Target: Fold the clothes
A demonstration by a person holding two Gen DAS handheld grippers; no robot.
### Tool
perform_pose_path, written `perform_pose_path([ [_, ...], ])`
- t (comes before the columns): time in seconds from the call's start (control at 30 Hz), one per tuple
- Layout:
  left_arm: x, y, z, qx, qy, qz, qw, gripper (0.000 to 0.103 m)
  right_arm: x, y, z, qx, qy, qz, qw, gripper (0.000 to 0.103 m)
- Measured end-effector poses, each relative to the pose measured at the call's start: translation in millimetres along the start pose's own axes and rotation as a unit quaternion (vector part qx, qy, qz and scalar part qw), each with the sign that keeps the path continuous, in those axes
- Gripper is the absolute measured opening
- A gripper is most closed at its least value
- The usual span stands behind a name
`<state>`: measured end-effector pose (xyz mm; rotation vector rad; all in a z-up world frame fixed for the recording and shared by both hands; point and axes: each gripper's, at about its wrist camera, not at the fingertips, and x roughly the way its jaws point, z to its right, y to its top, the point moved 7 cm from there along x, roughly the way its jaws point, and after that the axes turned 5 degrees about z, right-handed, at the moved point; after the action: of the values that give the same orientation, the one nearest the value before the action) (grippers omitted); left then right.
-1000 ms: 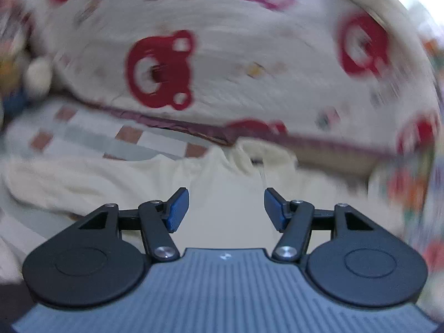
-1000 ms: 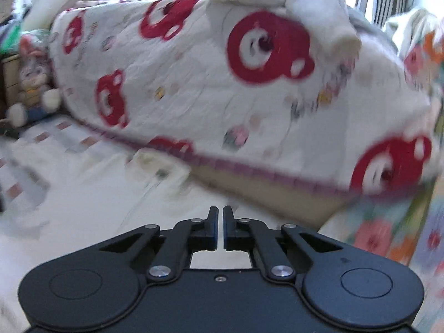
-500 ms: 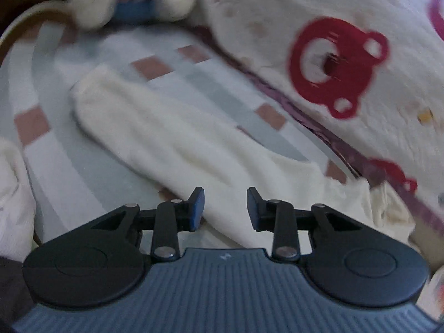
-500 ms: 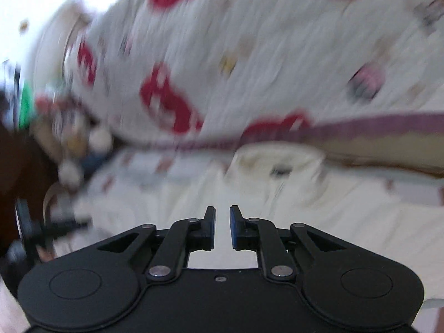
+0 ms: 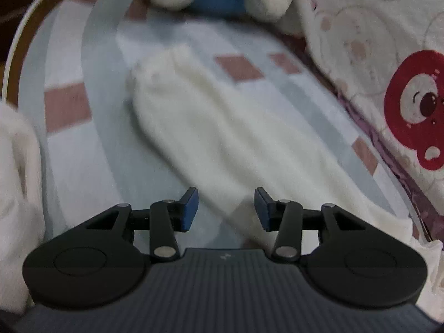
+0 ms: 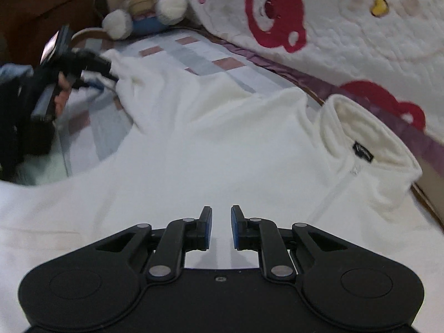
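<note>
My left tool (image 5: pixel 226 208) hangs released, fingers wide apart, over the near part of the sleeve (image 5: pixel 222 127); its blue pads (image 5: pixel 190 208) touch nothing I can make out. The sleeve runs from near right to far left across the checked sheet (image 5: pixel 69 149) of the bed. My right tool (image 6: pixel 221 227) is released too, with a narrow gap, low over the chest of the fleece (image 6: pixel 194 149), which lies spread flat with its collar (image 6: pixel 369 130) to the right. At far left, the left tool (image 6: pixel 106 69) sits by the cuff. A plush rabbit (image 6: pixel 147 2) sits far off, and a bear-print quilt (image 6: pixel 347 22) lies along the right.
</note>
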<state>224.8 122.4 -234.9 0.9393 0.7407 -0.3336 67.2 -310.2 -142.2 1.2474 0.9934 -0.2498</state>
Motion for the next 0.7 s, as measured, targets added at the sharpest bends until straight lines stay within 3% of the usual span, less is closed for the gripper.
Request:
perform_pose_path([
  [0.1, 0, 3, -5, -0.049, -0.033, 0.006, 0.9982, 0.052, 9, -2, -3, -0.009, 0.005, 0.001, 1.000, 0.018],
  [0.2, 3, 8, -7, -0.077, -0.043, 0.017, 0.9959, 0.058, 19, -4, -6, -0.018, 0.010, 0.002, 1.000, 0.020],
  [0.27, 15, 11, -8, -0.071, -0.043, 0.026, 0.9962, 0.066, 24, -5, -7, -0.022, 0.016, 0.001, 1.000, 0.023],
  [0.47, 28, 13, -7, -0.053, -0.059, 0.039, 0.9961, 0.063, 31, -13, -4, 0.010, 0.038, -0.003, 0.999, 0.025],
  [0.5, 29, 14, -6, -0.048, -0.063, 0.041, 0.9960, 0.028, 31, -17, -4, 0.017, 0.040, -0.007, 0.999, 0.025],
  [0.53, 28, 16, -4, -0.030, -0.057, 0.044, 0.9970, 0.000, 31, -21, -4, 0.023, 0.042, -0.011, 0.999, 0.026],
  [0.57, 25, 18, -1, -0.002, -0.044, 0.048, 0.9979, 0.000, 30, -24, -4, 0.029, 0.046, -0.016, 0.998, 0.026],
  [0.63, 4, 32, 2, 0.041, -0.007, 0.105, 0.9936, 0.000, 29, -33, -4, 0.054, 0.062, -0.022, 0.996, 0.026],
  [0.7, -10, 40, -2, 0.046, 0.023, 0.136, 0.9893, 0.000, 28, -42, 1, 0.094, 0.069, -0.023, 0.993, 0.026],
])
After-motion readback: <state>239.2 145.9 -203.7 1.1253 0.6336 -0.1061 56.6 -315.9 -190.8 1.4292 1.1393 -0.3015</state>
